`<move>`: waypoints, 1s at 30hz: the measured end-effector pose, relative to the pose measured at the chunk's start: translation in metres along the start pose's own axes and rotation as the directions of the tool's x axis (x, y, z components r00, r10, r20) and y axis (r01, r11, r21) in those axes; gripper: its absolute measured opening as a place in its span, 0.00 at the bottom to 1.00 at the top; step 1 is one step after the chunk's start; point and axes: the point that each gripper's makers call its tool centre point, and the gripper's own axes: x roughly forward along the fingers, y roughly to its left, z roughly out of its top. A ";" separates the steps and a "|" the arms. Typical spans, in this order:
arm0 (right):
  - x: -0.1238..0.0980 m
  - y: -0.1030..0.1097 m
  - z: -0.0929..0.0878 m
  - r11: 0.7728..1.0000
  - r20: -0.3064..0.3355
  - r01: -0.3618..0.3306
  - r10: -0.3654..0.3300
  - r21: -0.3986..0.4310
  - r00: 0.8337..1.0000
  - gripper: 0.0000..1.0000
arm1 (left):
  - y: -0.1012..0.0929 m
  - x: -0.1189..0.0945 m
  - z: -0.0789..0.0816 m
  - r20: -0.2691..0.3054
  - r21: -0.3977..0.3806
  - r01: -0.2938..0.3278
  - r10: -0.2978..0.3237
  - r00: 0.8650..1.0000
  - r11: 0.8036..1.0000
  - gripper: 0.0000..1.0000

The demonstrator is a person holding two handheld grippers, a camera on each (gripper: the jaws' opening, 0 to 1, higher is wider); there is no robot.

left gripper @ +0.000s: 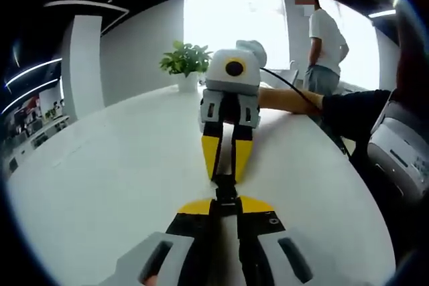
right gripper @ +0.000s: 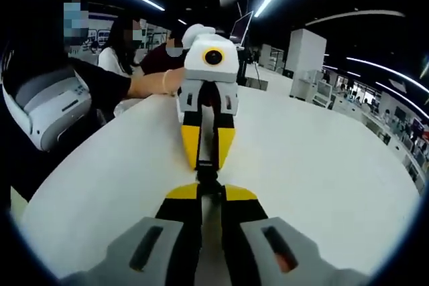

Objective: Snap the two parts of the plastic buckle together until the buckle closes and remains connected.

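A small black plastic buckle hangs just above the white table, held between two grippers that face each other tip to tip. In the left gripper view my left gripper rises from the bottom, its yellow-tipped jaws shut on the near end of the buckle. My right gripper comes from above, shut on the far end. The right gripper view mirrors this: the right gripper pinches the near end of the buckle and the left gripper the far end. The join between the two halves is hidden by the jaws.
A potted plant stands at the table's far edge. A grey machine sits beside the table, also seen as a grey machine. One person stands behind; others sit beyond the table.
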 end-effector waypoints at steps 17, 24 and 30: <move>0.005 0.001 0.001 0.999 -0.002 -0.033 0.033 0.013 0.999 0.09 | -0.002 0.000 0.000 -0.001 0.012 0.004 -0.004 1.000 1.000 0.10; 0.007 0.001 0.002 0.999 -0.007 -0.038 0.038 0.013 0.999 0.09 | -0.002 -0.001 0.000 -0.002 0.016 0.002 -0.002 1.000 1.000 0.10; 0.008 0.002 0.003 0.999 -0.008 -0.039 0.040 0.015 0.999 0.09 | -0.002 -0.001 0.000 -0.003 0.021 0.000 0.000 1.000 1.000 0.10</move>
